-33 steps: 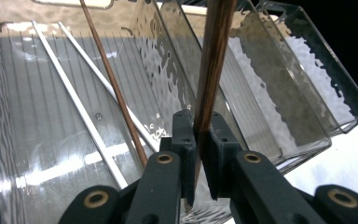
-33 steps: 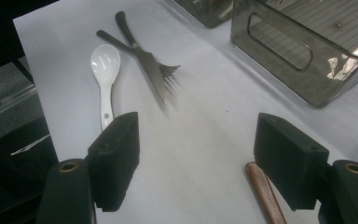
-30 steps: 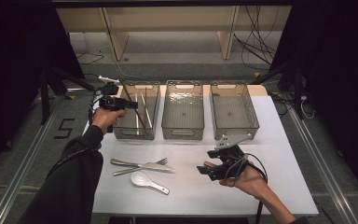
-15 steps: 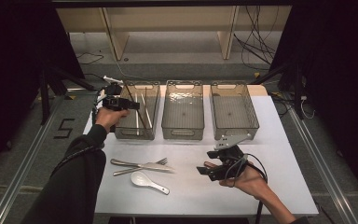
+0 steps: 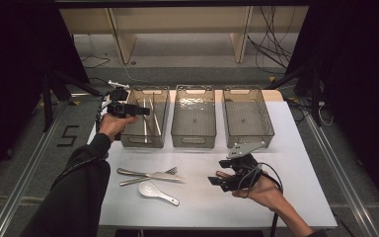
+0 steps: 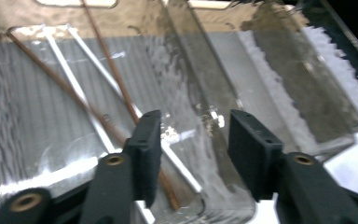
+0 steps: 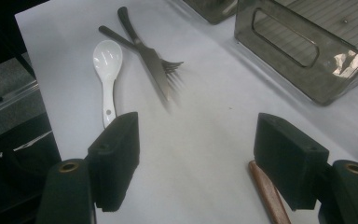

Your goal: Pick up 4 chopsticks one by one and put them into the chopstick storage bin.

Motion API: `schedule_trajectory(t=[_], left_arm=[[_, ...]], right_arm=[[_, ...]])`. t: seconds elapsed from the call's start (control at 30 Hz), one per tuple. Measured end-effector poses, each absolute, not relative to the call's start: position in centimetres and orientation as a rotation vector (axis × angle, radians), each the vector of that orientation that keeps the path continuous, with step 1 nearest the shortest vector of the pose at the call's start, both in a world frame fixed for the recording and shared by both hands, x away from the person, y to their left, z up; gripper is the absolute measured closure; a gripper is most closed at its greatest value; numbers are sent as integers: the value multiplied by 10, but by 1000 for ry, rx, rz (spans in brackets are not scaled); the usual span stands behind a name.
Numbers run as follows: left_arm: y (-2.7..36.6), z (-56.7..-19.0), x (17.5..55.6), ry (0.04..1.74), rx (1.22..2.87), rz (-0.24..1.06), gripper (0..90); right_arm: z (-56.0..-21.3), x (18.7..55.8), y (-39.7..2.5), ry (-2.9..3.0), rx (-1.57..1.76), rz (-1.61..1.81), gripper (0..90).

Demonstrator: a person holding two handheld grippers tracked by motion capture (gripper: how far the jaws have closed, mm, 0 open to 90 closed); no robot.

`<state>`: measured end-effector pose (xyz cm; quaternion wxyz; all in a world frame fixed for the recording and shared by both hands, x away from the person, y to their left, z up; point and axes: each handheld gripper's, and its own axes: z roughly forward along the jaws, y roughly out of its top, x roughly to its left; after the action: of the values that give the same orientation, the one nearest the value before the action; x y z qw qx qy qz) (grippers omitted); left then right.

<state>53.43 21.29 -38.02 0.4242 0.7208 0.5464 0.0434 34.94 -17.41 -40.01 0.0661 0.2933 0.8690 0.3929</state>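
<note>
Smoky clear plastic formed three bins; the left bin point(image 5: 145, 118) held chopsticks point(image 6: 98, 93), and the left gripper point(image 5: 140, 111) hovered over it, jaws apart and empty. The right gripper point(image 5: 217, 181) gaped wide above the table point(image 5: 296, 163), near a brown stick point(image 7: 268, 196).

My jaws are black, and my left gripper point(image 6: 193, 154) looks down on brown and pale chopsticks point(image 6: 93, 84) in a smoky, see-through bin point(image 5: 145, 118) with a ribbed floor. On the white table point(image 5: 202, 197) lie a glossy white spoon point(image 7: 106, 65) (a small hole in its handle), a dark steel knife point(image 7: 144, 51) and a fork point(image 7: 168, 67).
</note>
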Motion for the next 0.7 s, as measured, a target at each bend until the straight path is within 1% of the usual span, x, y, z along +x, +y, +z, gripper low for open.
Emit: schedule_trajectory(t=[0.1, 0.23, 0.47, 0.7], left_arm=[[210, -373, 525, 1312, 1825, 96, 403], [207, -364, 510, 1241, 1854, 119, 335], [205, -355, 474, 1114, 1918, 149, 290], [199, -362, 444, 1011, 2015, 147, 258]], right_arm=[[-400, 350, -174, 2621, 892, 1185, 321], [-399, 350, -174, 2615, 893, 1187, 320], [-398, 349, -176, 2601, 899, 1197, 317], [-398, 350, -176, 2595, 908, 1196, 316]])
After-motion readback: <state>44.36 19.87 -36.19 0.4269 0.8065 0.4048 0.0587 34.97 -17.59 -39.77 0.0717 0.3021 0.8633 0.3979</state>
